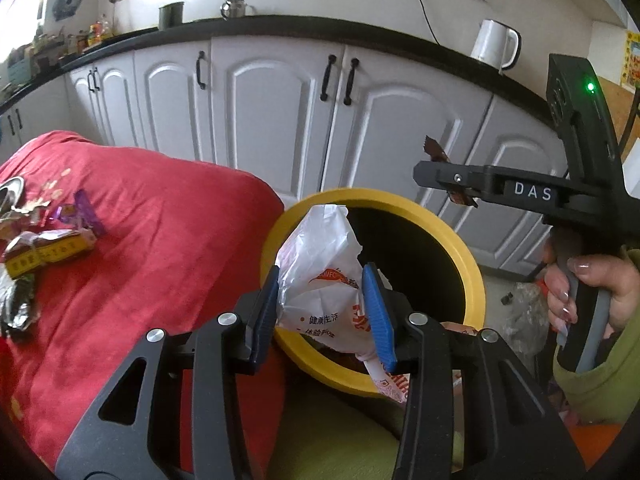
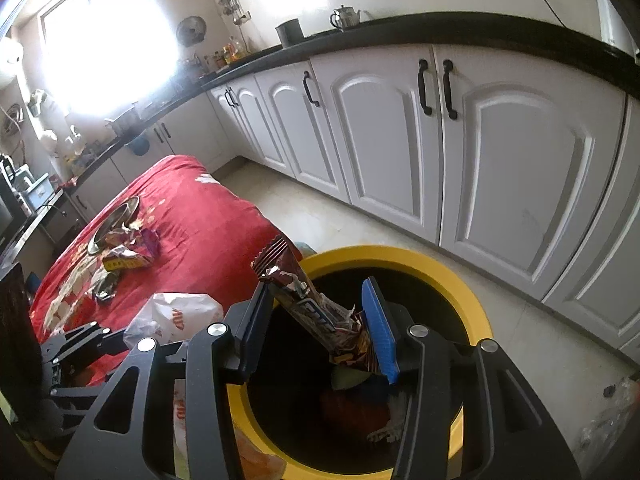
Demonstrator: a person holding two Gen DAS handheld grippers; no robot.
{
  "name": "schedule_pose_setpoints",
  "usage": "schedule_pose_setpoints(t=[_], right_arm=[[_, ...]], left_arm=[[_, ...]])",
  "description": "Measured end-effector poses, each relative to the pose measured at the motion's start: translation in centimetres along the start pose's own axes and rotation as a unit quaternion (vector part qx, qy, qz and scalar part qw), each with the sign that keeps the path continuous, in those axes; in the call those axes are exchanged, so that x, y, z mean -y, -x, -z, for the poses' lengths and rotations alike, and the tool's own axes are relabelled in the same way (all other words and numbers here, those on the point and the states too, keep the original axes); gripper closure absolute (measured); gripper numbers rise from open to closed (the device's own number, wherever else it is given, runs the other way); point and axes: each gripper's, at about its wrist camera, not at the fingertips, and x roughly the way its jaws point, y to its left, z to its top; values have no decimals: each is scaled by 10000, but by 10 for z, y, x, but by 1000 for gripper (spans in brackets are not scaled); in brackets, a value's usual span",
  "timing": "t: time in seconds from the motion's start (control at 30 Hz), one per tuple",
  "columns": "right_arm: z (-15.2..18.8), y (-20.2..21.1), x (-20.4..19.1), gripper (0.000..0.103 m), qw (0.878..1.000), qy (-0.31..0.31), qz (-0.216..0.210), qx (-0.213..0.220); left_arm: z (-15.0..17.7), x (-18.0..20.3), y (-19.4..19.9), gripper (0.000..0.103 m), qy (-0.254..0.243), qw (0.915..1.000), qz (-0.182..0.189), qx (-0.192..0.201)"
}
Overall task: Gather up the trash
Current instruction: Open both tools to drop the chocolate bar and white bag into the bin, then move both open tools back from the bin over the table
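At frame centre, the left gripper (image 1: 320, 312) pinches a white plastic bag (image 1: 320, 264) and the right gripper (image 2: 316, 320) clamps a brown snack wrapper (image 2: 316, 304) over the yellow-rimmed bin (image 2: 460, 280).

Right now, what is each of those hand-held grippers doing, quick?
Left hand-held gripper: closed on a white plastic bag at the yellow trash bin.
Right hand-held gripper: closed on a brown snack wrapper over the bin.

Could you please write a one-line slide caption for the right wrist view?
Right claw holds a wrapper over the yellow bin.
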Motion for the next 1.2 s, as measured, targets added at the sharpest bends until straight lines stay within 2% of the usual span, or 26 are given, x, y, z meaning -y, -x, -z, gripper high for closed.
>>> schedule_pose_setpoints(t=[0.47,0.7,0.87,0.93,1.2], right_arm=[[13,-25,23,57,9990,-313,15,-304],[17,-33,32,55,9976,-541,-58,-424],[17,-36,36,46,9967,-669,-63,-448],[17,-37,36,46,9965,-687,-72,-460],[17,-34,38,40,9966,-731,-31,-379]], left_arm=[[4,11,-30,67,-143,9994,135,-274],[4,6,-37,61,-4,9992,215,-338],[5,2,-36,53,86,9992,185,-355],[4,1,-35,46,116,9992,161,-338],[2,-2,-29,29,181,9994,167,-236]])
